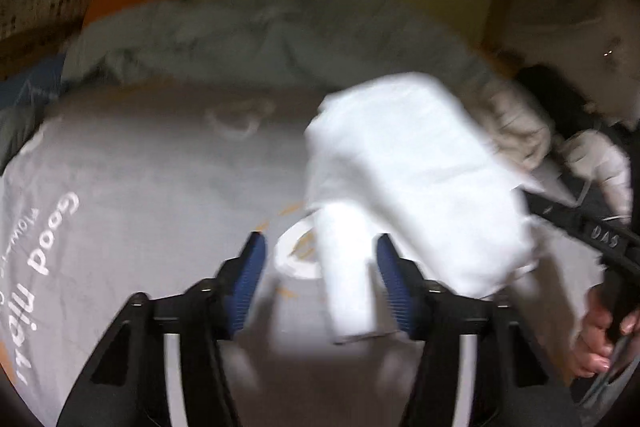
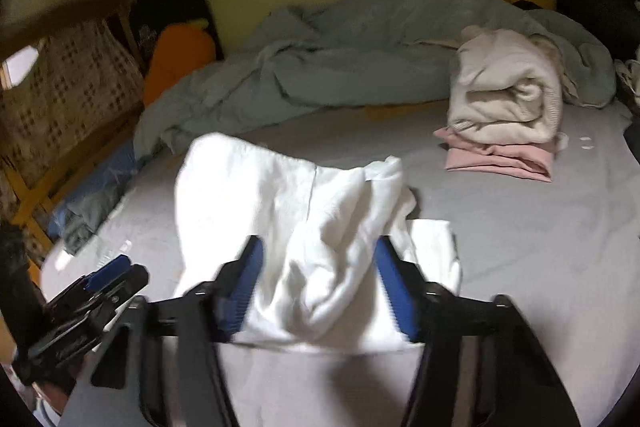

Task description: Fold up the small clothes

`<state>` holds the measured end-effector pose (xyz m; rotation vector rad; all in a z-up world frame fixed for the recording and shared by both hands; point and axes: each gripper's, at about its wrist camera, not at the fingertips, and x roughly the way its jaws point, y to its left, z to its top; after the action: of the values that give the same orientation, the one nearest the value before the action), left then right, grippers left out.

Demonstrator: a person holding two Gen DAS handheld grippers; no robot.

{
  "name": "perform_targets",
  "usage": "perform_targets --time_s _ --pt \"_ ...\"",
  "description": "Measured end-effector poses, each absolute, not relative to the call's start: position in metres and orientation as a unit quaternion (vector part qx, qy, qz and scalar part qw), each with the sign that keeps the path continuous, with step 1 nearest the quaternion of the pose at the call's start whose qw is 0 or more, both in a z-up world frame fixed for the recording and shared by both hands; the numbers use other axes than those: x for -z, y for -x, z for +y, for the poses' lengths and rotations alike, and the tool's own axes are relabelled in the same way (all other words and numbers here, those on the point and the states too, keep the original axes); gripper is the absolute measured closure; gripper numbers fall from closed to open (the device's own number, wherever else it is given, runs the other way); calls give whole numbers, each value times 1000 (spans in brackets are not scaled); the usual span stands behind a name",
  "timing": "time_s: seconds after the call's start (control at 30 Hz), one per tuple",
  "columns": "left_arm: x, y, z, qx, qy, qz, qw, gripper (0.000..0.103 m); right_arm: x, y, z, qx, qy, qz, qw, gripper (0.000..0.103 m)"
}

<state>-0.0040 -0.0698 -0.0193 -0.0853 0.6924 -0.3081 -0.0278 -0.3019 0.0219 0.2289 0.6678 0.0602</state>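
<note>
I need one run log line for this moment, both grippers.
left gripper: open | right gripper: open | white garment: crumpled on bed sheet | folded pile: behind

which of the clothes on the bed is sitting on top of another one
The cream sweater, folded and resting on the folded pink garment at the far right. The white garment lies alone on the grey sheet, near the right gripper.
</note>
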Motion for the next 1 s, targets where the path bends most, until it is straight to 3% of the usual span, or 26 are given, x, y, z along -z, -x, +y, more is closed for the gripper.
perform_targets --time_s 0.03,0.13,0.23,0.4,0.5,0.67,0.77,0.9,1.0 --pt "26 0 -71 145 33 351 925 59 -19 23 -298 -17 -94 330 939 79" --pt "40 -2 -74 140 28 373 917 65 -24 37 -298 9 -79 284 956 98" --pt "46 1 -79 125 10 376 918 65 -33 56 -306 40 -71 245 966 98" --pt "53 2 -76 117 9 383 916 63 6 42 -317 71 -79 329 938 99" --pt "53 3 -76 120 7 378 918 63 8 42 -322 84 -84 336 934 99" --pt "26 14 -75 166 23 337 926 67 -2 50 -336 114 -113 317 935 82" --pt "5 10 -91 187 10 325 927 67 -22 59 -337 99 -126 275 948 80" --pt "1 -16 -118 203 -9 348 915 67 -36 44 -313 25 -90 282 955 80" --pt "21 -40 -130 183 -14 394 901 67 -17 24 -303 10 -83 331 940 80"
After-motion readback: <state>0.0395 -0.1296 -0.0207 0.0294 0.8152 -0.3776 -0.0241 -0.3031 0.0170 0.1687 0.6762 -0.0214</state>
